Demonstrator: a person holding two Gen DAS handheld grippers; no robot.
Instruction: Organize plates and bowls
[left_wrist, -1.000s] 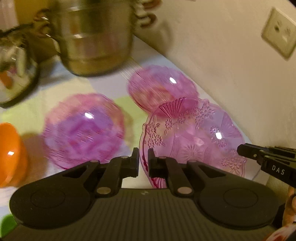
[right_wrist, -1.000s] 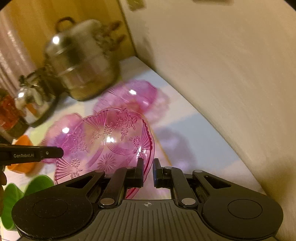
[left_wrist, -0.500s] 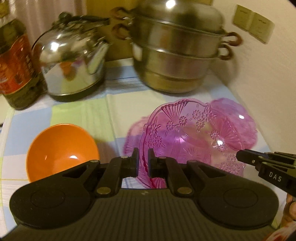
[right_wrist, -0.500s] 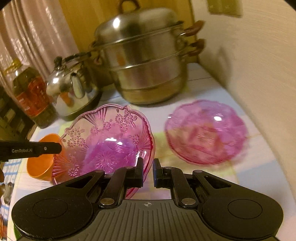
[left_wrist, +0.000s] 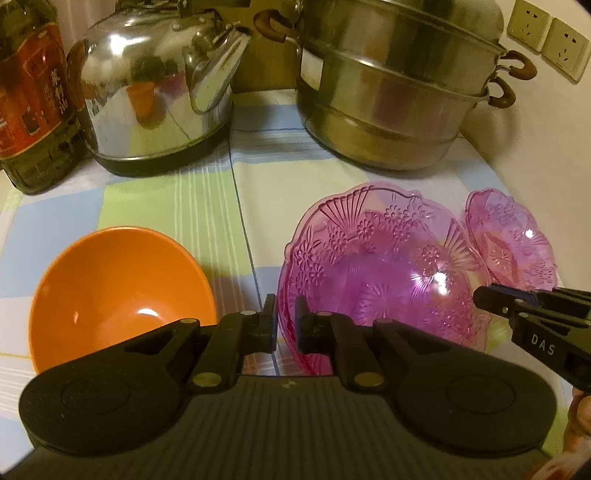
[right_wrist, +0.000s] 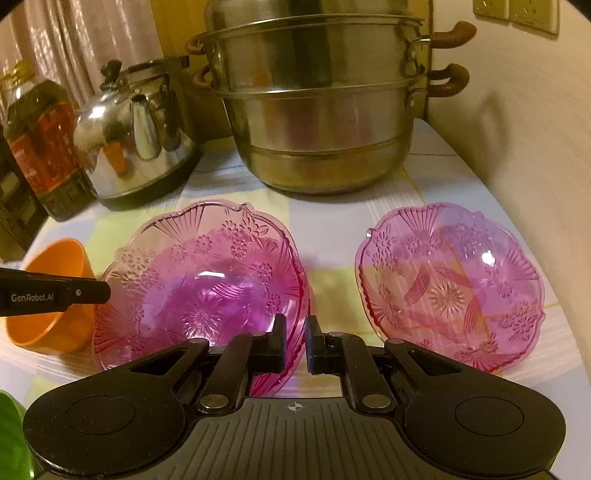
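In the left wrist view the left gripper sits low at centre, its two fingers pinched on the near rim of a pink glass bowl; the black housing hides the bowl's lowest edge. The right gripper is clamped on the opposite rim of the same bowl, at lower centre of its own view, and its fingers cover the rim where they bite. Through the bowl's see-through wall a deeper purple shape shows, but whether that is another dish beneath cannot be told. A second pink bowl lies to the right on the checked tablecloth, apart from the held one; the left view shows only part of it, behind the held bowl and the other gripper's tip. An orange bowl stands at lower left, its near edge hidden. Behind are a kettle, a stacked steamer pot with its top cut off, and a half-cropped oil bottle.
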